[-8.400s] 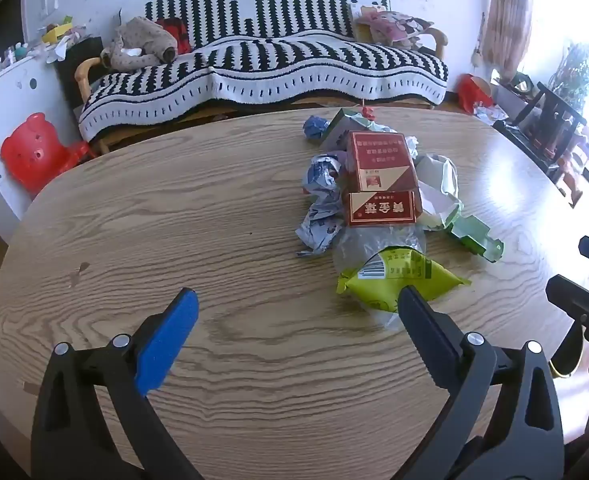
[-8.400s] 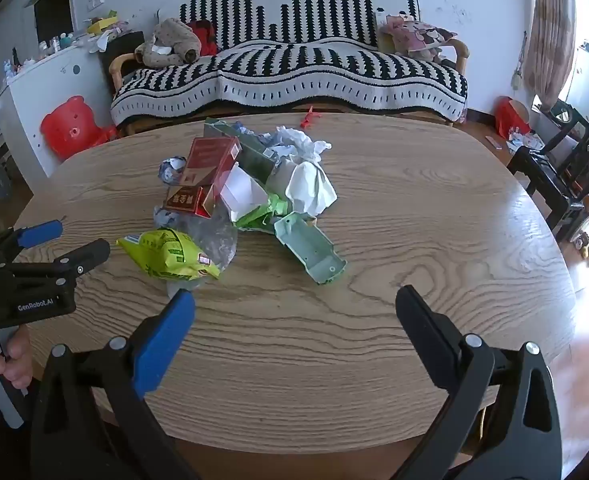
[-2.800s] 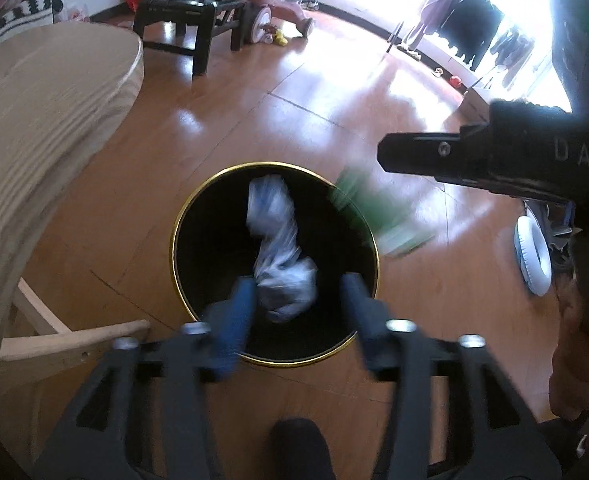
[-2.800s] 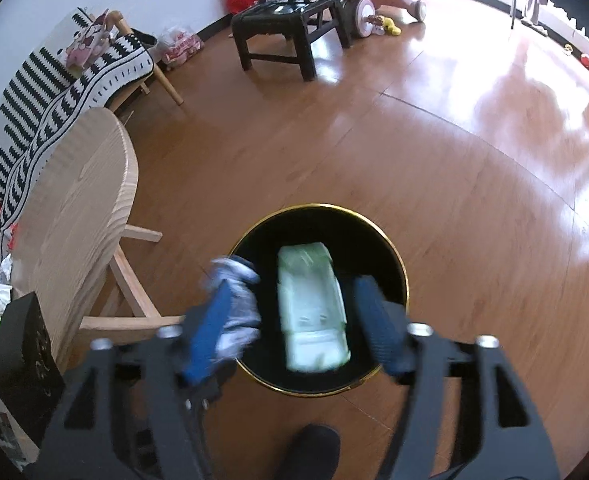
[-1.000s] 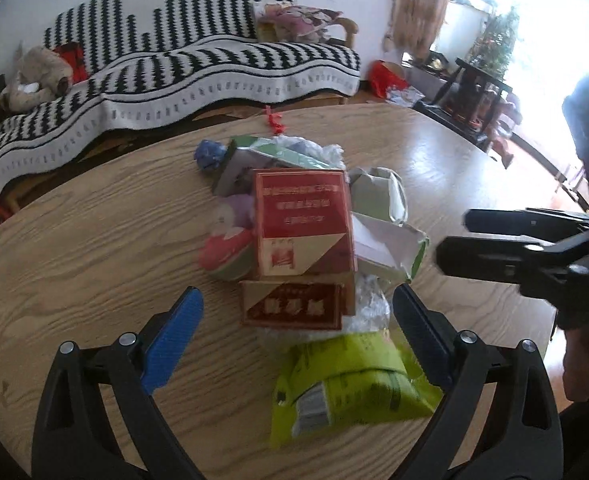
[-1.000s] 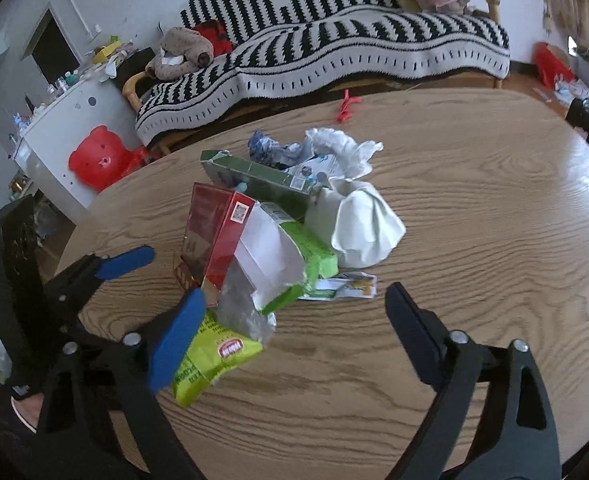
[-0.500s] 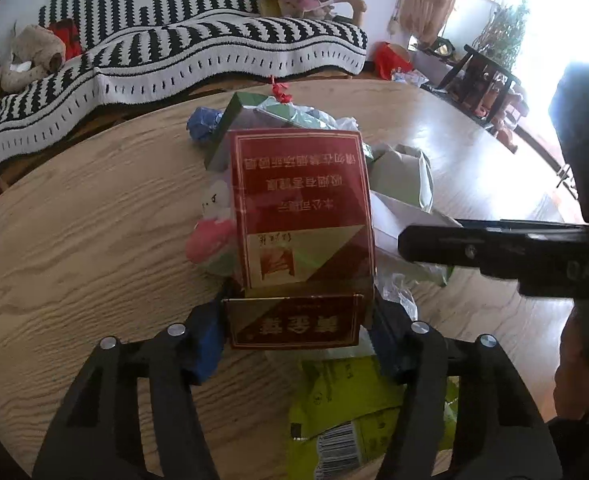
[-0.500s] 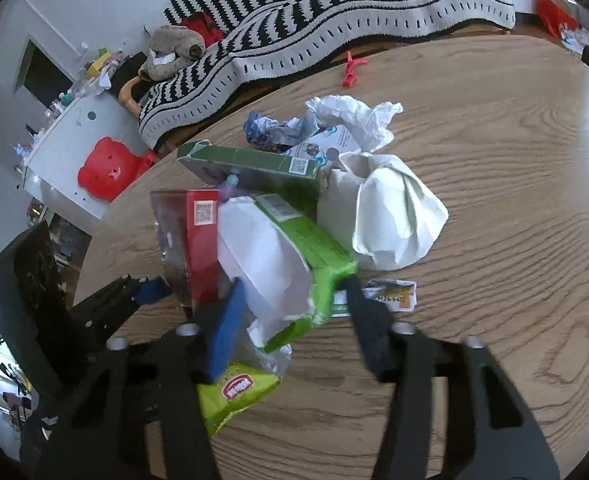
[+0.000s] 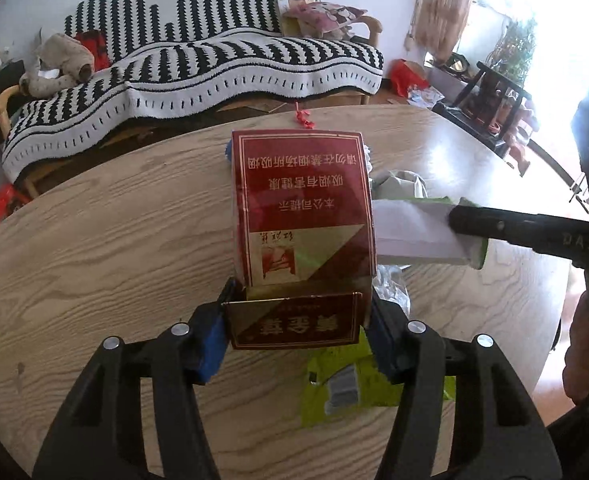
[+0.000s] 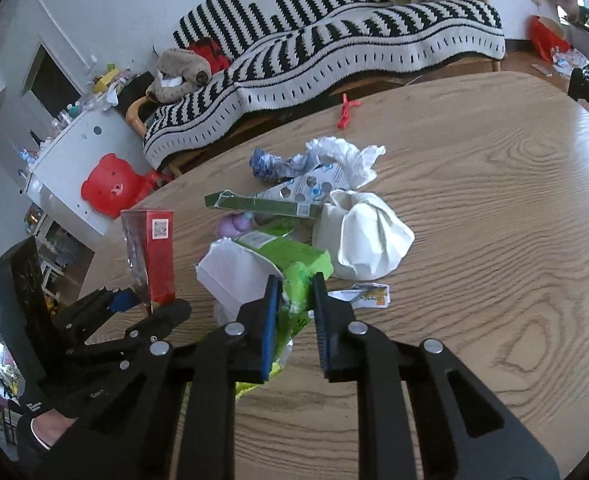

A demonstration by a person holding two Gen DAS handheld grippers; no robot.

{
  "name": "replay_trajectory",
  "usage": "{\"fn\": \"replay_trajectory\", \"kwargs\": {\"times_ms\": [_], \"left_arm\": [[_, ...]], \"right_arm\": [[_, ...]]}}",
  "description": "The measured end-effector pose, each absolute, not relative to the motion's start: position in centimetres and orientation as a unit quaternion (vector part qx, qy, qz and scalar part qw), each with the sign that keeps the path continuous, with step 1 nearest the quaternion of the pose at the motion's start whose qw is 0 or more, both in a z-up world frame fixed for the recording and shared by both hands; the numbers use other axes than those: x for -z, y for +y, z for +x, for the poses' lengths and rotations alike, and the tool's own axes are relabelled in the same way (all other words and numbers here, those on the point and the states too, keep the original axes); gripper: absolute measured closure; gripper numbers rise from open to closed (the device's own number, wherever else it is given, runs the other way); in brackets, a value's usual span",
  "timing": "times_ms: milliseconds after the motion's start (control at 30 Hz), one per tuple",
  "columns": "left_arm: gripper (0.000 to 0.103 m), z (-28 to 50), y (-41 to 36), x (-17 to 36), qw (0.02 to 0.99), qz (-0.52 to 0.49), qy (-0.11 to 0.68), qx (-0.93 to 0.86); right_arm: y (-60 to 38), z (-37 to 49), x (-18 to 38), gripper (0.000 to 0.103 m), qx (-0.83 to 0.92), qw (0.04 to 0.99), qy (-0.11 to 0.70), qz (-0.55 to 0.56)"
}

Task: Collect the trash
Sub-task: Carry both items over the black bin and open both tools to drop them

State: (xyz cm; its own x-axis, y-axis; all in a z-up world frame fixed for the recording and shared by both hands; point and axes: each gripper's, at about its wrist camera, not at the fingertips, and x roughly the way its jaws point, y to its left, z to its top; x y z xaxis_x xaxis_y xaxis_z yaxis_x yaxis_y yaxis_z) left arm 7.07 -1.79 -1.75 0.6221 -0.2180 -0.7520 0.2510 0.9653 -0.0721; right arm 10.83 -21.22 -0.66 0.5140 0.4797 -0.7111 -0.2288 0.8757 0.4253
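Since both hand-held grippers are loaded at once over a loose heap, the risks are entered by item.

Item 1, left hand-held gripper (image 9: 296,322): closed on the red carton (image 9: 300,216), pads pressing its 2 side faces at the near, open-flapped end. The carton stands tilted up and away, most of its length beyond the pads. Risk: the long overhang may swing or slide out on a fast lift; a thin, probably empty carton could also buckle under the squeeze.

Item 2, right hand-held gripper (image 10: 294,300): nearly closed, pinching the crumpled edge of the green-and-white box (image 10: 270,264) at the near side of the heap on the desk (image 10: 494,240). Risk: the grip appears to catch only a fold, so it may tear or slip; the clear wrapping under it might drag along and drop short of the bin.

Item 3, yellow-green bag (image 9: 358,392): flat on the desk, just under the left fingers. Risk: likely to be brushed toward the desk edge.

Item 4, remainder: white paper bag (image 10: 368,236), flat green carton (image 10: 262,204), blister sheet (image 10: 314,188), blue foil (image 10: 266,162), tissue (image 10: 342,152), touching or overlapping. Risk: lifting the box, which leans against them, may scatter them.
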Motion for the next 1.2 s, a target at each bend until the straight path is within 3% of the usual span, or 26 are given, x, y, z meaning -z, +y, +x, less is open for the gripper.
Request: {"fn": "replay_trajectory", "kwargs": {"times_ms": [633,1200], "left_arm": [[0.046,6.0,-6.6,-1.0,0.906,0.021,0.393,0.158],[0.046,-0.6,-30.6,0.7,0.835,0.071,0.397,0.375]], "right_arm": [[-30.8,6.7,-2.2,0.086,-0.129,0.892,0.403,0.162],[-53.6,-6.1,-2.4,0.086,0.059,0.906,0.362,0.211]]}}
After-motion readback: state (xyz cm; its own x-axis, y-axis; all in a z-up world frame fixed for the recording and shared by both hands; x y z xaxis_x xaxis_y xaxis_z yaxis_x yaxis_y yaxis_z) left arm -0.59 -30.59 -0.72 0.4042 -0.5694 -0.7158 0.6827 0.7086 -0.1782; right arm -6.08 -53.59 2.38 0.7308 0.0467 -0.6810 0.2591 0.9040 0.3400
